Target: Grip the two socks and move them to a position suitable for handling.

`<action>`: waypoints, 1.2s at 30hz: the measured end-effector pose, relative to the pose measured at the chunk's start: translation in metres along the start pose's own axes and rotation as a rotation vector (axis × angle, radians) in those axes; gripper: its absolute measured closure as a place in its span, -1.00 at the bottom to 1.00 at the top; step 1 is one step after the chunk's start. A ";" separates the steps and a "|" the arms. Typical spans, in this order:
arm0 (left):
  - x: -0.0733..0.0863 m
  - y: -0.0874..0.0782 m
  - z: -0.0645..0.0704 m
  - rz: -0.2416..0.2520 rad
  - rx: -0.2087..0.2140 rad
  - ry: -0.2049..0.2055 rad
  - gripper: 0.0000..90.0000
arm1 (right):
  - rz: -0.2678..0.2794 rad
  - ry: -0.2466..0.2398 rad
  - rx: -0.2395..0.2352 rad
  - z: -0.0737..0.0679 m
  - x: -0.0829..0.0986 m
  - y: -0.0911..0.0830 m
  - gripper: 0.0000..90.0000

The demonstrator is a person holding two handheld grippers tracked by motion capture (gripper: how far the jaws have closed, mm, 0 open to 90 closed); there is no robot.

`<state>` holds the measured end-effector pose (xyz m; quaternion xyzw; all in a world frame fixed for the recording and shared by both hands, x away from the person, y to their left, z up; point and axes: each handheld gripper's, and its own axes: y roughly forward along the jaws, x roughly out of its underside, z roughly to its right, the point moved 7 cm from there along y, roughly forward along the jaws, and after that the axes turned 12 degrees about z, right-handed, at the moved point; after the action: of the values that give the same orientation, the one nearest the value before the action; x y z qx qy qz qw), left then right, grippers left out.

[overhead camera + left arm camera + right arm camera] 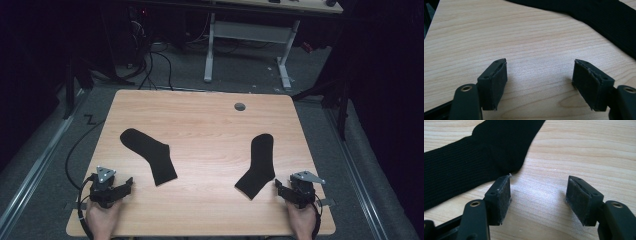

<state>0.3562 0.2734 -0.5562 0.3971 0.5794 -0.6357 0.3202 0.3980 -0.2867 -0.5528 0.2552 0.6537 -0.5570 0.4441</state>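
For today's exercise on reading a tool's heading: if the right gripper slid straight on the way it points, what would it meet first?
Probably the black sock lying just beyond the right gripper; its open jaws stand over bare table, the sock's edge nearest the left jaw. Depth is uncertain.

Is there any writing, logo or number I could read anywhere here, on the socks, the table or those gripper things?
None: no text can be read.
Left sock and right sock: plain black, no label showing.
Table: bare wood grain, with one grey round cap, unmarked.
Left gripper and right gripper: black jaws and grey plates, no markings legible.
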 end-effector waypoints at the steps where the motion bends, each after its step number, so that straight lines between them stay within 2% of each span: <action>1: 0.000 0.000 0.000 0.000 0.000 0.000 -0.37 | 0.000 0.000 0.000 0.000 0.000 0.000 -0.19; 26: 0.000 0.001 0.001 0.000 0.008 0.003 -0.39 | 0.001 -0.002 -0.017 0.000 -0.001 0.001 -0.18; 32: 0.000 0.001 0.001 -0.001 0.009 0.004 -0.39 | 0.004 0.003 -0.016 0.002 -0.002 0.001 -0.01; 36: 0.000 0.001 0.001 -0.001 0.010 0.004 -0.39 | 0.012 0.017 -0.026 0.001 -0.004 0.000 0.04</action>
<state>0.3568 0.2725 -0.5563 0.3995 0.5770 -0.6381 0.3166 0.4000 -0.2868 -0.5491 0.2578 0.6631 -0.5438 0.4452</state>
